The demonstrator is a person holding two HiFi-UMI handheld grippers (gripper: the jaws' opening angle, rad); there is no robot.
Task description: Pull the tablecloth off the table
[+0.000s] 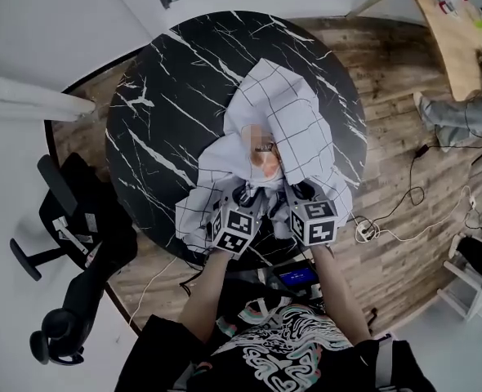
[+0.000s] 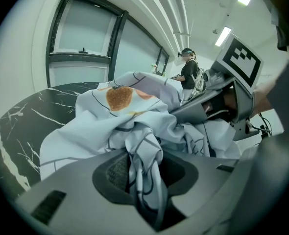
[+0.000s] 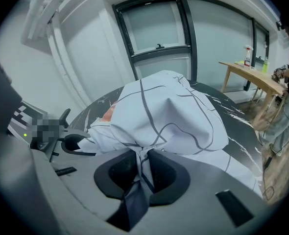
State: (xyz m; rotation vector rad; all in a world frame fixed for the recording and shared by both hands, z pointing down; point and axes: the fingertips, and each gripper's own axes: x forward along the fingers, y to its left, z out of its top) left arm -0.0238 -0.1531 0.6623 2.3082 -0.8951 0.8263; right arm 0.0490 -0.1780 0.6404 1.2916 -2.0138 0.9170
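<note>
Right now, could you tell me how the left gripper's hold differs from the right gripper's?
The left gripper clamps a thick, crumpled bunch of tablecloth, jaws wider; the right gripper pinches a thin twisted fold, jaws nearly together. Ahead of the left gripper the cloth is rumpled, showing an orange print; ahead of the right gripper it rises as a smooth dome. Both are shut on the same white gridded cloth on the black table.

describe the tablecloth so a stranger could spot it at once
Start at the round black table veined in white. Bunched on its near side, pinched by the left claw and right claw, lies the tablecloth: the only fabric there, white with a thin dark grid.
</note>
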